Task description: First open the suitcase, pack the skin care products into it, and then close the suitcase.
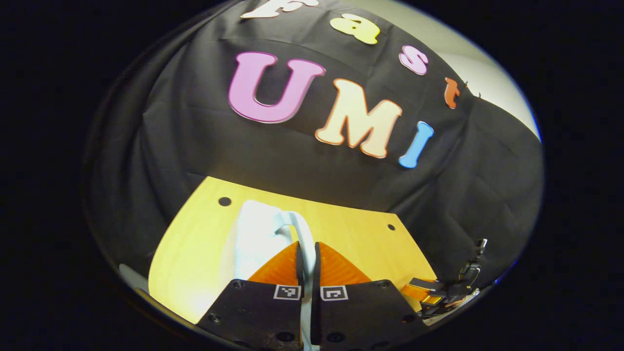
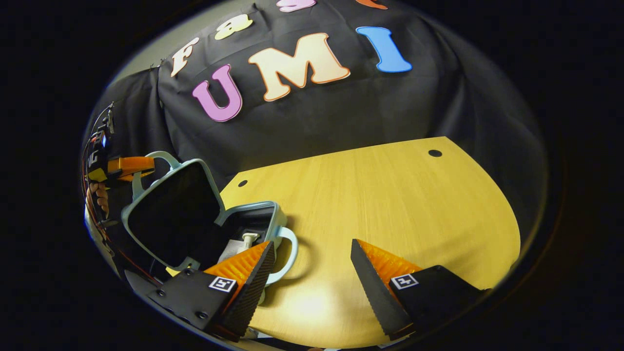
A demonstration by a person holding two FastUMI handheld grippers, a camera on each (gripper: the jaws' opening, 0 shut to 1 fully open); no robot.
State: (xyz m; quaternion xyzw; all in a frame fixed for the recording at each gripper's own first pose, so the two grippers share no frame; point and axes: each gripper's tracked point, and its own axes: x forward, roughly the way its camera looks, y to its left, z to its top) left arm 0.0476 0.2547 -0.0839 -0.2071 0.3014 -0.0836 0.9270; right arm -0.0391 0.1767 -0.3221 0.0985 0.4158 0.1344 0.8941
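In the right gripper view the suitcase (image 2: 204,219) sits at lower left on the table (image 2: 390,204), its lid (image 2: 170,214) raised and a pale bottle (image 2: 243,243) lying in the base. The left gripper (image 2: 146,168), at far left, is clamped on the lid's handle (image 2: 161,158); in the left gripper view its fingers pinch that pale handle (image 1: 304,243) at bottom centre. The right gripper (image 2: 312,287) hovers with fingers wide apart, holding nothing.
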